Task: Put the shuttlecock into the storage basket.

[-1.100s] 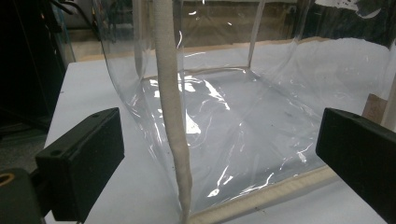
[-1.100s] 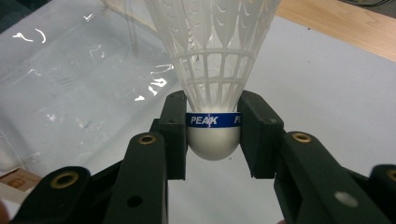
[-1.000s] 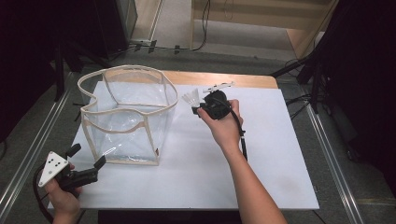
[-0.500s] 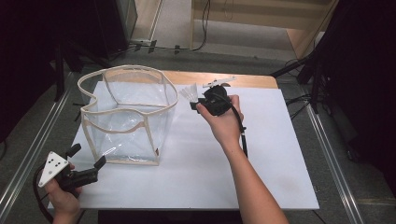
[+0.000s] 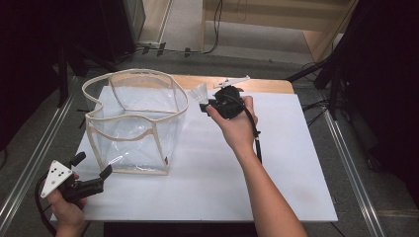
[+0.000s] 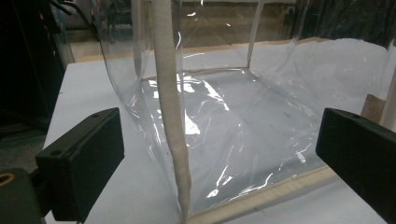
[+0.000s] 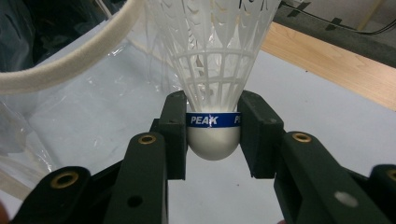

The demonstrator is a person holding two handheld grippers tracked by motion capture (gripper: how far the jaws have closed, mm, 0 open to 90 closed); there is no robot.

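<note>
A white plastic shuttlecock (image 7: 212,70) with a blue "PEAK" band is clamped by its rounded head between the pads of my right gripper (image 7: 214,126), skirt pointing away. In the high view that right gripper (image 5: 205,106) hangs above the table just right of the bag's far rim, with the shuttlecock (image 5: 197,93) toward the bag. The clear plastic bag (image 5: 136,128) with beige trim stands open-topped on the left half of the white table (image 5: 276,168). My left gripper (image 5: 93,165) is open at the front left, facing the bag's near corner seam (image 6: 170,116), nothing between its jaws.
A bare wooden strip (image 5: 257,85) runs along the table's far edge. Metal rails (image 5: 346,163) flank the table. Dark stands and cables (image 5: 163,49) sit on the floor behind. The right gripper's cable (image 5: 258,145) trails along the forearm.
My right gripper has risen a little with the shuttlecock still held. The left gripper and the bag have stayed put.
</note>
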